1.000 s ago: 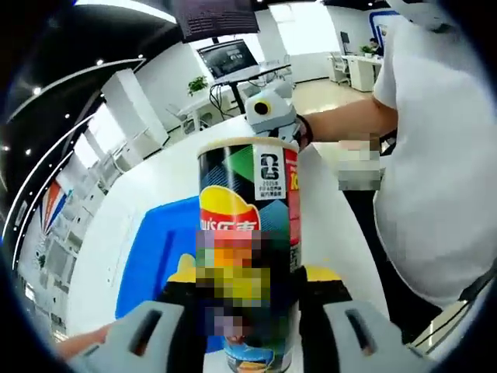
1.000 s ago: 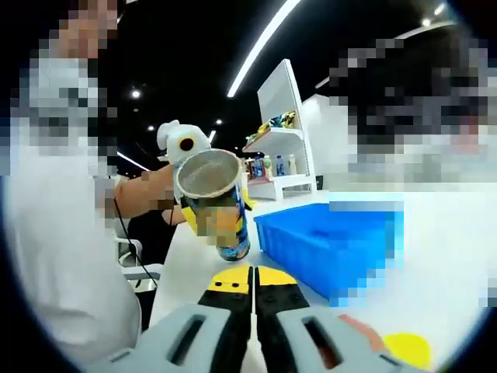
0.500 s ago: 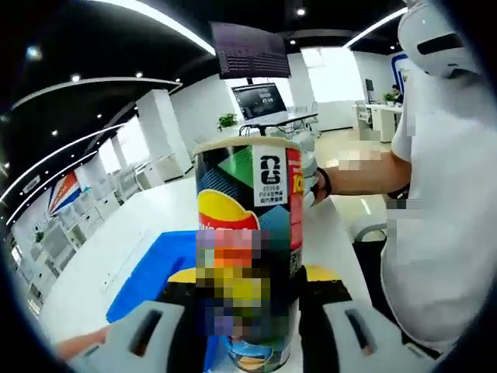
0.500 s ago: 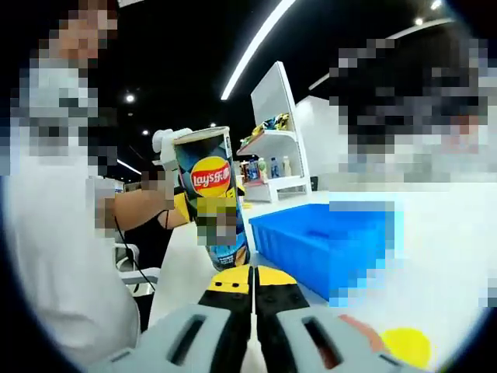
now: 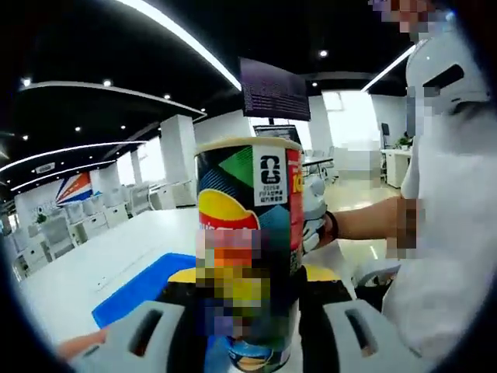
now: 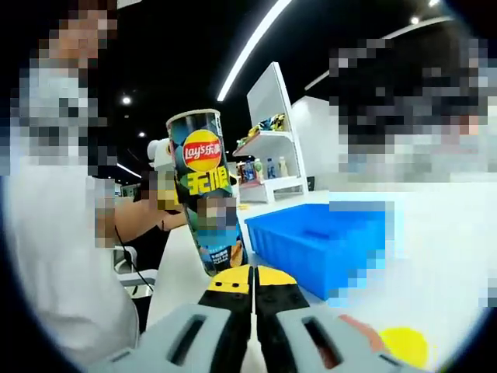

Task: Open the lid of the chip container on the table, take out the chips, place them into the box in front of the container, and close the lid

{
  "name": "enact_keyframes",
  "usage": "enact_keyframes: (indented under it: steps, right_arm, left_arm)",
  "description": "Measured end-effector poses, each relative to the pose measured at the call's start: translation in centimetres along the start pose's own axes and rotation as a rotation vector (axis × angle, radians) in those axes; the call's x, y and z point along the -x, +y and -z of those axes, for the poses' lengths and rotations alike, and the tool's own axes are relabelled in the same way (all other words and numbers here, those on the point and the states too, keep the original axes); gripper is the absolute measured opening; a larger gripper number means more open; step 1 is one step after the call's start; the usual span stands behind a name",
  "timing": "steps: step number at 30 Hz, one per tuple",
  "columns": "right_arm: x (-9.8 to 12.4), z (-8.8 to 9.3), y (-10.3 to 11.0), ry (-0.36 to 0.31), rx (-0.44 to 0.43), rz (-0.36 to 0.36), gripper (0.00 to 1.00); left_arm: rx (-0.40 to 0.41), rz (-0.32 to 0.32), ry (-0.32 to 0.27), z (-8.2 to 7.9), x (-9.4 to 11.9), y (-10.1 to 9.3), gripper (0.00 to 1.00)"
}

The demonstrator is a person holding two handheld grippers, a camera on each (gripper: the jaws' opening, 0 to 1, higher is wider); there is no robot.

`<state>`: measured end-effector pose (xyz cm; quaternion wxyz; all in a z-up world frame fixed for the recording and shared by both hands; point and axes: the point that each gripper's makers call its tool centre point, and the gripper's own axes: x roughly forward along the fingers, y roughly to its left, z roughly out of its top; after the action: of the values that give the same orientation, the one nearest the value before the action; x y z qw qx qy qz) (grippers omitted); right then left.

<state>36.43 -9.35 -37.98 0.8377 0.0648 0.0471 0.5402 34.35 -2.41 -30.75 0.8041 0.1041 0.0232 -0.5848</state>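
Observation:
The chip can (image 5: 247, 233), dark with a yellow and red logo, stands upright in the left gripper view with my left gripper (image 5: 248, 286) shut on its lower half. In the right gripper view the same can (image 6: 203, 186) is held up beside the near left end of the blue box (image 6: 326, 242), the left gripper (image 6: 159, 155) partly showing behind it. My right gripper (image 6: 254, 294) is low over the white table, jaws pressed together with nothing between them. A yellow disc (image 6: 404, 346) lies on the table to its right. The box's inside is hidden.
The blue box (image 5: 136, 289) lies left of the can on the white table (image 5: 85, 268). A person in a white shirt (image 6: 58, 233) stands at the table's edge, one forearm (image 5: 365, 221) reaching behind the can. White shelves (image 6: 279, 148) stand far behind.
The can, tipped with its open mouth towards the right gripper a second ago, has swung back upright in the left gripper. The right gripper has stayed still.

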Motion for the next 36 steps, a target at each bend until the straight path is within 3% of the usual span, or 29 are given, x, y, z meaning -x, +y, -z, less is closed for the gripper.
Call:
enact_keyframes:
  steps: [11,20,26,36]
  right_arm:
    - [0.4,-0.3,-0.5,-0.003,-0.004,0.016,0.02]
    - [0.3,-0.5,-0.6,-0.002,-0.003,0.018,0.02]
    - [0.4,-0.2,-0.7,0.008,-0.005,0.020,0.02]
    - [0.3,0.1,-0.8,0.020,-0.008,0.023,0.03]
  left_arm:
    - [0.018,-0.031,-0.060,1.1,-0.3,0.3,0.45]
    - [0.127,-0.040,-0.126,1.7,-0.3,0.6,0.45]
    - [0.119,-0.037,-0.112,2.7,-0.7,0.1,0.45]
    - [0.131,-0.007,-0.170,2.8,-0.4,-0.2,0.45]
